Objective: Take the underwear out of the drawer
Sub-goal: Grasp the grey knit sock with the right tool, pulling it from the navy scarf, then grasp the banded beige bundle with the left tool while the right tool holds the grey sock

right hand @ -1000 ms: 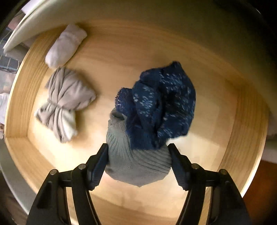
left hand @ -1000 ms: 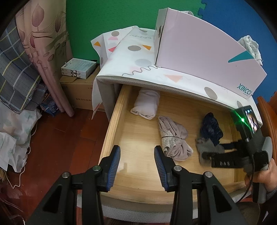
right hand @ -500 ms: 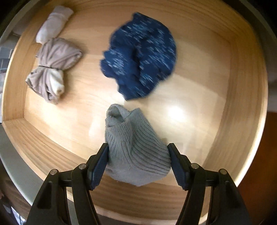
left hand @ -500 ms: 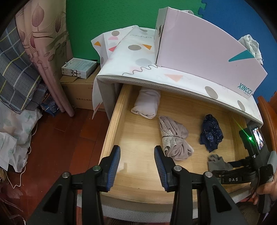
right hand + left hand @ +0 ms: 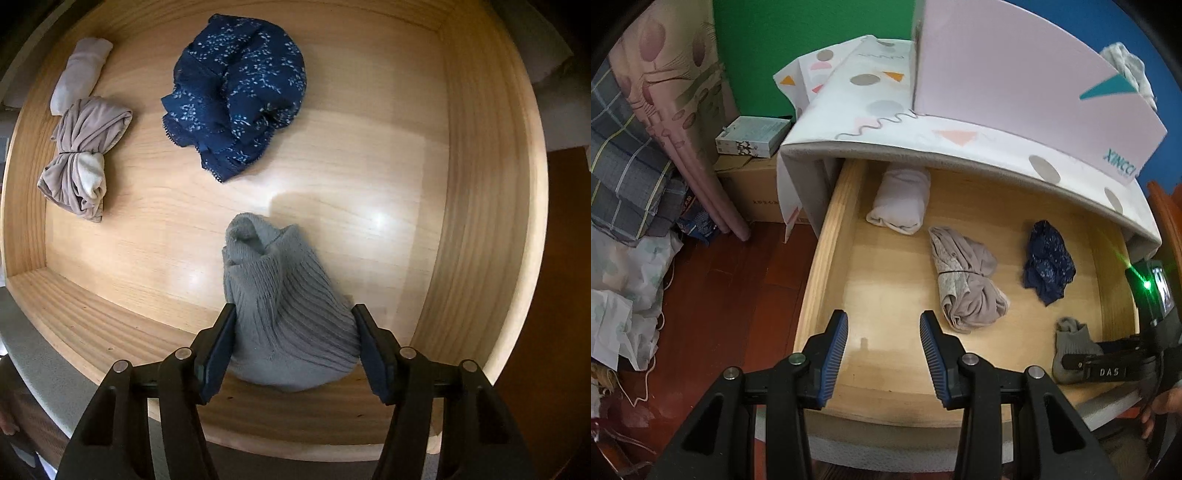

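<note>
In the open pale wooden drawer [image 5: 827, 236], a white rolled cloth [image 5: 899, 201] is seen far left, a beige bundle tied at its middle [image 5: 966, 278] at centre, a crumpled navy patterned underwear [image 5: 236, 96] far right. The left gripper [image 5: 882, 354] is held released and empty over the near edge. The right gripper [image 5: 293, 343] is being closed around a grey ribbed knit bundle [image 5: 284, 306] near right, its pads touching the sides; the navy piece is judged light, soft and best pinched at a raised fold.

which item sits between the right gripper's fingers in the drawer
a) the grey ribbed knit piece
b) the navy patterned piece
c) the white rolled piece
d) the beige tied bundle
a: the right gripper has its jaws closing around the grey ribbed knit piece near the drawer's front wall, while the navy patterned piece, the white rolled piece and the beige tied bundle lie apart from it.
</note>
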Motion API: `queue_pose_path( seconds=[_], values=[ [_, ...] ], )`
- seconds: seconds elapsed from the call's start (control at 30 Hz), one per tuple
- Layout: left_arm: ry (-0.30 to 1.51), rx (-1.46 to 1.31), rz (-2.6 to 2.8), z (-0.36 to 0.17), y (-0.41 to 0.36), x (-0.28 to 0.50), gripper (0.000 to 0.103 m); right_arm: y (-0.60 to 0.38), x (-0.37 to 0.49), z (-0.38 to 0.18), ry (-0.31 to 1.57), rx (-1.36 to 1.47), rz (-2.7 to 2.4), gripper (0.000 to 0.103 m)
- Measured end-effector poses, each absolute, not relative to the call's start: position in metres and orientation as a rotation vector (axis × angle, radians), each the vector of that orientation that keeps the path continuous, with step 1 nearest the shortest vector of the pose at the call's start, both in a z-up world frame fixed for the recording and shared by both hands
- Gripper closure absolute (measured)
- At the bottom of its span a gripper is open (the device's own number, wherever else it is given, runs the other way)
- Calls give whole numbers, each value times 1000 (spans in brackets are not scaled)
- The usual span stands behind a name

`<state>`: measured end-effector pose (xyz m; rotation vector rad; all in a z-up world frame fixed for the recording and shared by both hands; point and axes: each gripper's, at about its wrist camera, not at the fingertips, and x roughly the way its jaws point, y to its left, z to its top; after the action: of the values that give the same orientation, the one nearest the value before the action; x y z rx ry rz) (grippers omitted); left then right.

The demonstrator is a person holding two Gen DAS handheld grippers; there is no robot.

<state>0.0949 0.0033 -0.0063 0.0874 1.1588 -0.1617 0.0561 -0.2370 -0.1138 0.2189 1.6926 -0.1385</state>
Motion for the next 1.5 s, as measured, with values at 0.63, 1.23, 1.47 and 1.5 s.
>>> queue_pose_path(
  seconds=[0.63, 1.23, 1.47, 1.5],
  values=[
    [1278, 123, -326, -32, -49, 120, 62, -237, 66, -114, 1683, 241, -132, 44],
    [1405, 163, -254, -77, -90, 166, 48, -241, 68, -112, 1679, 261, -121, 42],
    [1459, 168, -215, -92, -89, 180, 44, -241, 68, -114, 1678, 271, -122, 42],
    [1473, 159, -219, -95, -89, 181, 44, -241, 68, -114, 1678, 273, -123, 42]
  ],
)
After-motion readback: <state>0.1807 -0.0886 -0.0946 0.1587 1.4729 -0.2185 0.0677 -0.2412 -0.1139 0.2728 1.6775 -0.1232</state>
